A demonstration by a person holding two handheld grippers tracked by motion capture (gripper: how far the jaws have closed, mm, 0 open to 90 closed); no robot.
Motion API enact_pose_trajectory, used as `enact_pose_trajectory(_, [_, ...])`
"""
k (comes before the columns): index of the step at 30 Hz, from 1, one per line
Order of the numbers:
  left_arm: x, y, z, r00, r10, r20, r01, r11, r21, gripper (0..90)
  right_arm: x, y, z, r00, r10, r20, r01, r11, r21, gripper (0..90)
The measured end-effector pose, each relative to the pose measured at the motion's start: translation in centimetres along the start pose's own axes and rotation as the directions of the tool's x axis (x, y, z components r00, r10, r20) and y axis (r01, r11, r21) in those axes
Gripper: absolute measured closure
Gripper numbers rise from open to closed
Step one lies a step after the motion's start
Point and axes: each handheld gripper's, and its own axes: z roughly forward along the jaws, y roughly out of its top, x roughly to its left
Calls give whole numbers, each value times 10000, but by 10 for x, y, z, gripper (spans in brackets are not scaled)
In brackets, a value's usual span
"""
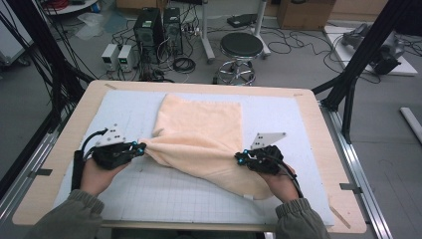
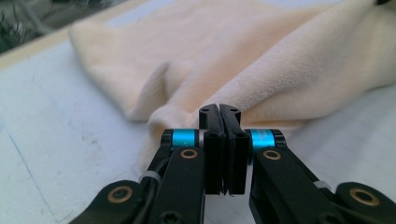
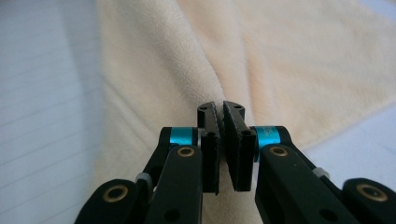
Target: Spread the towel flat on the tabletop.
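High view shows the left gripper (image 1: 141,147) and right gripper (image 1: 239,158) each clamped on a near corner of the soft peach fleece towel (image 1: 201,130) atop the white grid mat (image 1: 129,112), where uneven lifting might slip the thin pinch free.

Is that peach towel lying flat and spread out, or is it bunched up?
Partly bunched. The towel lies flat at its far end, while its near edge is pulled into ridges where the left hand-held gripper and right hand-held gripper pinch it.
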Motion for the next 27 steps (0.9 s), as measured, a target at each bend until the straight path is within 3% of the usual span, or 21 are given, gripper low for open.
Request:
enact_pose_trajectory(4, [13, 1, 34, 9984, -387, -424, 394, 9991, 152, 879, -24, -7, 22, 9978, 568, 330, -584, 9971, 495, 852])
enact_pose_trajectory(7, [15, 3, 44, 9973, -450, -580, 463, 9987, 221, 875, -36, -12, 31, 9939, 1077, 217, -1084, 9936, 326, 848])
enact_pose_trajectory(9, [14, 3, 42, 9972, -427, -615, 440, 9988, 194, 843, -38, -13, 30, 9940, 1074, 200, -1078, 9939, 214, 837])
enact_pose_trajectory(12, [10, 7, 30, 9980, -397, -502, 394, 9992, -63, 725, -34, -11, 23, 9954, 929, 220, -929, 9957, 15, 804])
enact_pose_trajectory(19, [-19, 8, 5, 9993, 302, 208, -296, 9992, -278, 640, -14, -4, -4, 9992, 278, 292, -264, 9985, -480, 734])
enact_pose_trajectory(22, [-36, 0, 5, 9964, 541, 646, -523, 9982, -292, 638, -1, -4, -15, 9991, -94, 410, 118, 9981, -601, 719])
enact_pose_trajectory(27, [-57, -8, 17, 9876, 963, 1238, -962, 9953, -67, 650, 13, -11, -18, 9988, -476, -57, 472, 9966, -669, 677])
